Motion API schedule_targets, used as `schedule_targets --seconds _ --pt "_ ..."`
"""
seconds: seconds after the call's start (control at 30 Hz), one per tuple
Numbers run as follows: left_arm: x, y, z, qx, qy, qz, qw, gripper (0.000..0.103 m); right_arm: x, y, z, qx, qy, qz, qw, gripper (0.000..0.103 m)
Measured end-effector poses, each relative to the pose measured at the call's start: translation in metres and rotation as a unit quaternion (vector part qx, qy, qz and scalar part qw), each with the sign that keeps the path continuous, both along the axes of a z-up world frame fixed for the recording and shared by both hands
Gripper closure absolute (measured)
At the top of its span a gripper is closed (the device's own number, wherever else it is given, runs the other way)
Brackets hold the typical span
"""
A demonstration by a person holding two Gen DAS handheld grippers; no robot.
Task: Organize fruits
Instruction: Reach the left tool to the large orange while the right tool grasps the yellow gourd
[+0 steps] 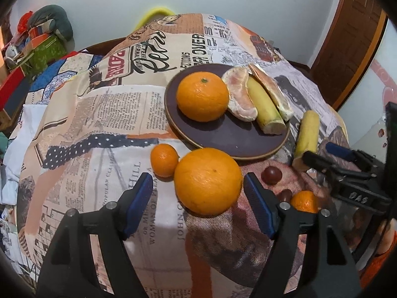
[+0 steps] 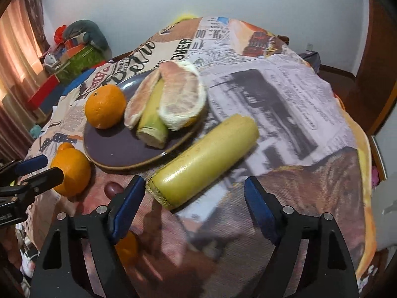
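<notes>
A dark round plate (image 1: pixel 223 141) (image 2: pixel 116 149) holds an orange (image 1: pixel 202 96) (image 2: pixel 105 106), two peeled pomelo segments (image 1: pixel 239 96) (image 2: pixel 182 99) and a yellow sugarcane piece (image 1: pixel 265 109) (image 2: pixel 152 121). A large orange (image 1: pixel 208 180) (image 2: pixel 72 171) lies on the cloth between the fingers of my open left gripper (image 1: pixel 198 198). A small mandarin (image 1: pixel 164 160) sits just left of it. A second yellow piece (image 2: pixel 203 159) (image 1: pixel 306 136) lies on the cloth in front of my open right gripper (image 2: pixel 193 203), untouched.
Two dark grapes (image 1: pixel 272 175) (image 2: pixel 113 189) and another mandarin (image 1: pixel 304 201) (image 2: pixel 127 250) lie on the near cloth. The newspaper-print tablecloth (image 1: pixel 99 129) covers the table. Boxes and a cushion (image 1: pixel 44 39) are stacked at the far left.
</notes>
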State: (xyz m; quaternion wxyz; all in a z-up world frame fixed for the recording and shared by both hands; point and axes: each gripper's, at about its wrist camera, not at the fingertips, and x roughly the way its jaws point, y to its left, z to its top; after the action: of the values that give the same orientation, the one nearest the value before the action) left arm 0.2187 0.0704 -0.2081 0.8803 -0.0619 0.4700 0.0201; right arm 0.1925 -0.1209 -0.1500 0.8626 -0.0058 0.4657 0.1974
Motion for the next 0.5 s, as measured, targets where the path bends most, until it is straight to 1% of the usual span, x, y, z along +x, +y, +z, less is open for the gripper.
schedule_targets --seconds 0.17,0.3,0.43,0.5 --pt "0.003 -0.004 -0.01 -0.003 0.009 0.003 0.9999 0.028 0.0 -0.01 0.004 -0.006 0.0 -0.006 1.0 0.023" --pt "0.007 -0.006 -0.014 -0.005 0.007 0.006 0.9999 0.028 0.004 -0.006 0.008 0.011 -0.011 -0.013 1.0 0.023" --pt "0.009 -0.003 -0.014 -0.017 0.001 0.011 0.9998 0.028 0.02 0.007 0.001 0.023 -0.001 -0.021 0.999 0.023" --pt "0.01 -0.002 -0.013 -0.016 -0.003 0.012 0.9998 0.033 0.025 0.01 -0.002 0.027 0.005 -0.027 0.999 0.022"
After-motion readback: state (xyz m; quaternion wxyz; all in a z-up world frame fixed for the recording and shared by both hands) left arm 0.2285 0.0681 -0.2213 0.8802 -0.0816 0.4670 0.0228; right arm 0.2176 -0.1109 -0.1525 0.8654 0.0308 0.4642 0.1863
